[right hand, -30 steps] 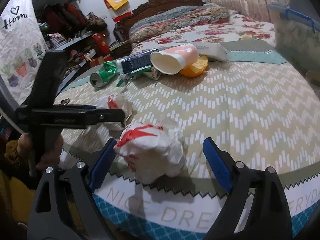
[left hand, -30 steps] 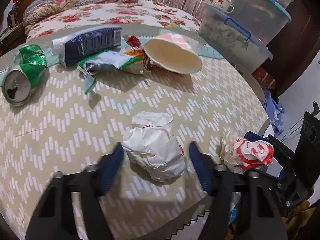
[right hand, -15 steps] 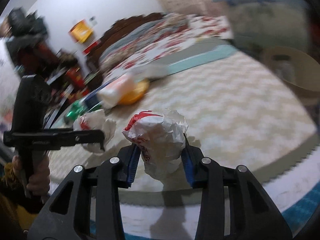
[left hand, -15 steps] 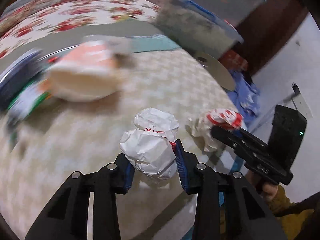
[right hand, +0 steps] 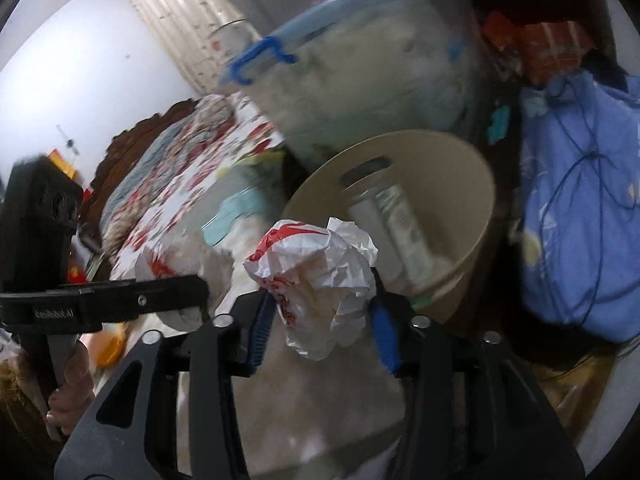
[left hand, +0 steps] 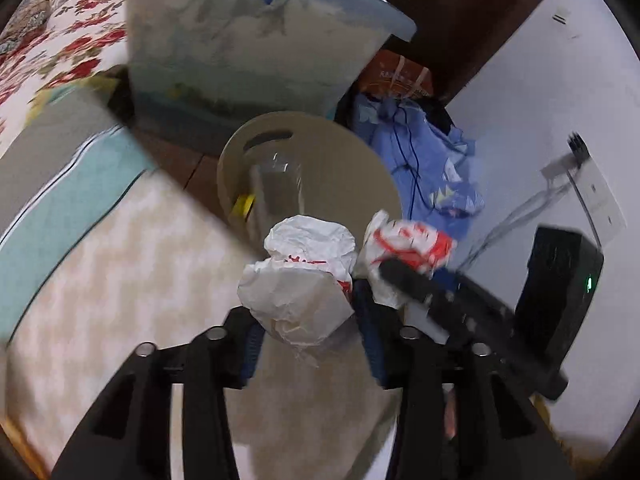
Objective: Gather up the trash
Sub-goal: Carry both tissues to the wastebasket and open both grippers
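Left gripper [left hand: 308, 320]: jaws partly open, just widened, paper wad [left hand: 304, 280] between them. Right gripper [right hand: 320, 320] same, red-printed wad [right hand: 320, 276] between. Beige bin [right hand: 476, 200] mid-frame beyond both; centre over its mouth before releasing.
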